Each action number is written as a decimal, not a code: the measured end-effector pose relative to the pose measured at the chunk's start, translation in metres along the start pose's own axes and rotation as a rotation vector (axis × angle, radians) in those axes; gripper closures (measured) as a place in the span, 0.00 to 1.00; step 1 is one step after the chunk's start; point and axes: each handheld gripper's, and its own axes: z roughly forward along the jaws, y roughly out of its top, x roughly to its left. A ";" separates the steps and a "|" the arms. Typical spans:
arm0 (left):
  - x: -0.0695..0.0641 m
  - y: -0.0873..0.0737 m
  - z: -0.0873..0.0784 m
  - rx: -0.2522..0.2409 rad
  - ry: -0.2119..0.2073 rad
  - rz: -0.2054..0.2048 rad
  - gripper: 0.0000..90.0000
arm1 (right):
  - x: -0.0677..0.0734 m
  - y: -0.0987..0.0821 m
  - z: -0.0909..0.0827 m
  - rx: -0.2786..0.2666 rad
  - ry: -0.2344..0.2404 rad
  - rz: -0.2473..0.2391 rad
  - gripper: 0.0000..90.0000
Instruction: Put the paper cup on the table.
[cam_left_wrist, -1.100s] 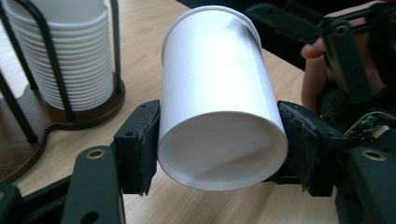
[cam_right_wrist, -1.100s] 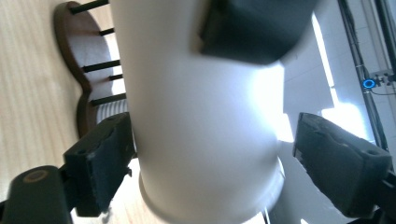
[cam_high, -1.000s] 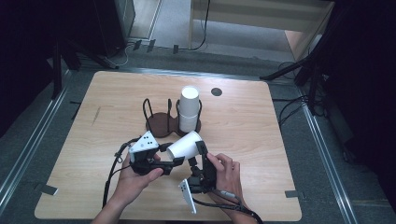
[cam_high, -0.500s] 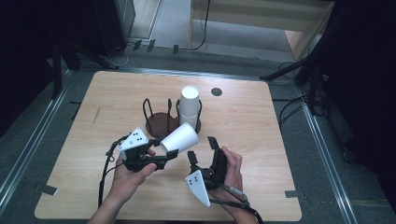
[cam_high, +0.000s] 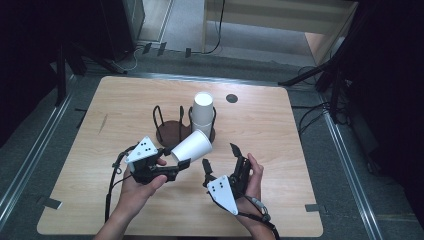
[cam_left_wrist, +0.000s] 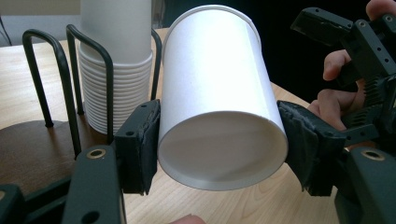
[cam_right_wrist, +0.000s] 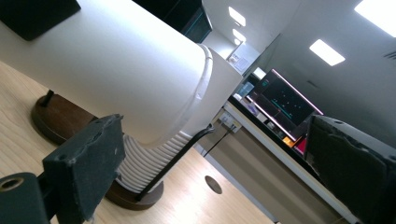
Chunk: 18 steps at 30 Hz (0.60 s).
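Note:
My left gripper (cam_high: 178, 156) is shut on the base end of a white paper cup (cam_high: 193, 145), which lies tilted above the table with its mouth toward the holder. In the left gripper view the pads (cam_left_wrist: 140, 144) press both sides of the cup (cam_left_wrist: 219, 93). A tall stack of white cups (cam_high: 202, 112) stands in the right bay of a dark wire cup holder (cam_high: 167, 131); its left bay is empty. My right gripper (cam_high: 220, 159) is open just right of the held cup and touches nothing. In the right gripper view the cup (cam_right_wrist: 116, 70) crosses ahead of the open gripper (cam_right_wrist: 219, 172).
A small round hole (cam_high: 231, 98) sits in the wooden table (cam_high: 290, 150) behind the holder. The table's edges drop to grey floor with cables and dark stands around. Bare wood lies left and right of the hands.
The right gripper has drawn back from the cup to the right and turned. The left gripper has kept hold of the cup and shifted it slightly left and up.

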 end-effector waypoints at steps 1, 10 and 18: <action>0.000 0.000 0.000 -0.001 0.000 -0.001 0.38 | 0.000 0.000 0.000 -0.001 0.005 0.013 0.06; 0.001 0.000 -0.002 -0.016 0.006 -0.005 0.38 | -0.004 0.007 -0.001 -0.007 0.028 0.159 0.06; 0.003 0.001 -0.004 -0.029 0.006 -0.010 0.38 | -0.010 0.008 0.000 0.010 0.031 0.306 0.07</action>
